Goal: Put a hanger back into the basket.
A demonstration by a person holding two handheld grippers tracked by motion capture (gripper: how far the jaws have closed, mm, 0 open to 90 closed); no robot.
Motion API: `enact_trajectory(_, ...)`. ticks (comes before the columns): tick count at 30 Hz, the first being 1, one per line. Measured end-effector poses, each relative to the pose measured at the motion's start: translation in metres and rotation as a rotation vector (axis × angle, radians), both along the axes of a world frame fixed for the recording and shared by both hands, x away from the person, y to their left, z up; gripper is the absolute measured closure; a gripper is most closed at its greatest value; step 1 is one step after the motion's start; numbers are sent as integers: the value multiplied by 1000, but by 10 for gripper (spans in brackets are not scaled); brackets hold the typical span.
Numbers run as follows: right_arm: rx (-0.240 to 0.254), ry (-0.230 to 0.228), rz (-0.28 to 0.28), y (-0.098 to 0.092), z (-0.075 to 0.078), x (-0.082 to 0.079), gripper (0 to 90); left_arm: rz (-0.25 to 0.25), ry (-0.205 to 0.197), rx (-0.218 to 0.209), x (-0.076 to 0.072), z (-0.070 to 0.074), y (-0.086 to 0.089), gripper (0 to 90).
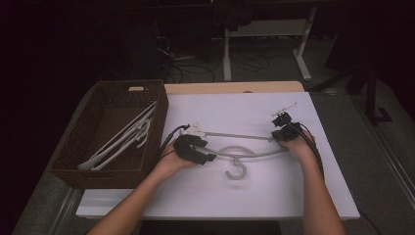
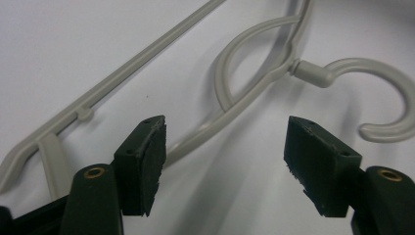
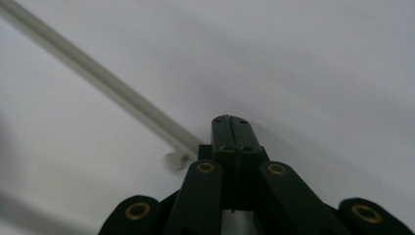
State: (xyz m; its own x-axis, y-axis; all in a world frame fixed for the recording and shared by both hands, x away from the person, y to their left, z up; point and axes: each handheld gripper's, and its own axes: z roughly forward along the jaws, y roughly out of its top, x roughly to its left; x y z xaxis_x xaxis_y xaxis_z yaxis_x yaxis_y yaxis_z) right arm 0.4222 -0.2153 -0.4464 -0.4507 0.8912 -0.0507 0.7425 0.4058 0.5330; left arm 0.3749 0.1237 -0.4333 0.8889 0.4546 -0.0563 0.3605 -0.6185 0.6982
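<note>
High view: a grey hanger (image 1: 235, 152) lies on the white table (image 1: 244, 196) between the left gripper (image 1: 195, 149) and right gripper (image 1: 283, 131), beside a basket (image 1: 110, 132). Left gripper view: jaws spread around the hanger's arm (image 2: 210, 122). Right gripper view: jaws pressed together beside its bar (image 3: 112, 93)

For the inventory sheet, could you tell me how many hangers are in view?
3 visible: one hanger on the table, two hangers in the basket; more may be hidden there.
</note>
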Motion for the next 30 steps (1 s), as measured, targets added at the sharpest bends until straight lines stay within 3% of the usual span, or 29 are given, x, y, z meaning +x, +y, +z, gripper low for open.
enact_trajectory(2,-34,13,-1,3,-1,2,898,-10,-17,31,2,-2,-4,349)
enact_trajectory(7,-2,10,-2,-1,-2,2,898,-45,-37,92,4,-9,-11,373)
enact_trajectory(10,-14,12,12,0,-1,2,896,-47,-36,90,3,-8,-11,373)
enact_trajectory(12,30,3,8,-3,2,1,895,-47,-36,80,1,-7,-10,373)
enact_trajectory(16,62,-16,6,-7,15,-5,895,-49,-31,74,2,-7,-9,367)
enact_trajectory(20,40,16,14,-6,15,-11,895,-46,-26,58,1,-6,-8,366)
enact_trajectory(30,28,32,-7,-8,13,-15,895,-51,-19,55,0,-6,-5,366)
